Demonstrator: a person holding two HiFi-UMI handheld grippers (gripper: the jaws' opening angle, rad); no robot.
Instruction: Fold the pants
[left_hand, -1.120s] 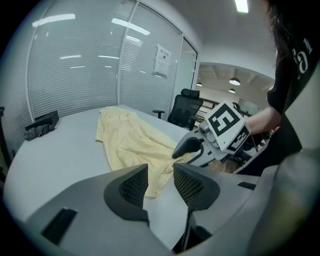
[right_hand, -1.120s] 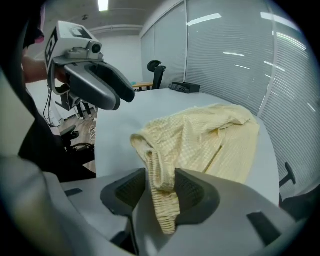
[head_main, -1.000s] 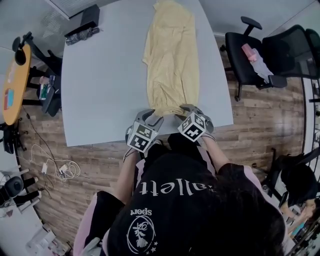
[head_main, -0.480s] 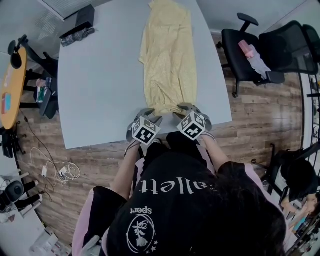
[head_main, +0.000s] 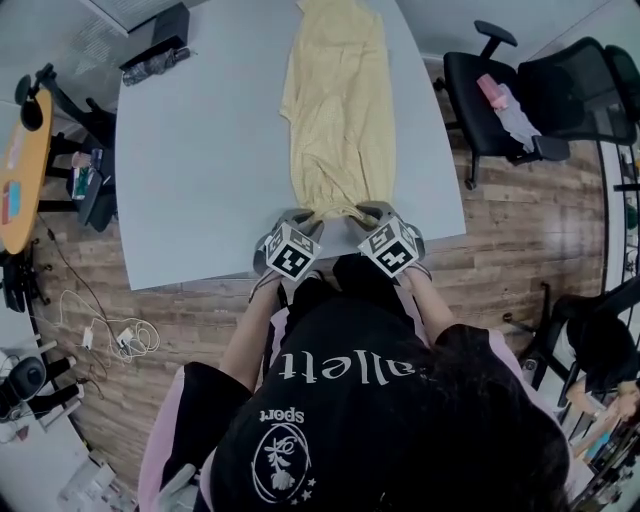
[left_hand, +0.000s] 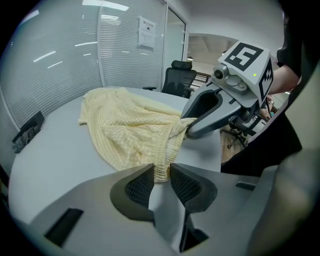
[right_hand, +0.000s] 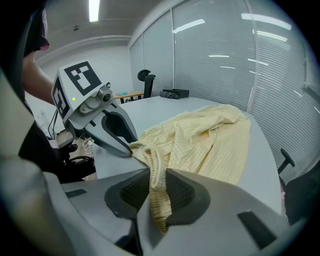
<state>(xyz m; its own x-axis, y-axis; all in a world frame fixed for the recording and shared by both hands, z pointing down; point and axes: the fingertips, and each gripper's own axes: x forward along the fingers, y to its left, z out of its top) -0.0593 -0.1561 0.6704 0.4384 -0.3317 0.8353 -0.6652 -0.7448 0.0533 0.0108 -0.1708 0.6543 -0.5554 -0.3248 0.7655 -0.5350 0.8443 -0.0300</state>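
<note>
Pale yellow pants lie lengthwise on the grey table, with their elastic end at the near edge. My left gripper is at the left corner of that end. In the left gripper view its jaws are closing, and the ribbed band is pinched between the pads. My right gripper is at the right corner. Its jaws are closing too, and the band is squeezed between the pads and hangs below them. Each gripper shows in the other's view: the right and the left.
A black object lies at the table's far left corner. Black office chairs stand to the right on the wooden floor. An orange round table and loose cables are on the left.
The left gripper has come down onto the near end of the pants. Both grippers' jaws have narrowed around the band. The right gripper has barely shifted.
</note>
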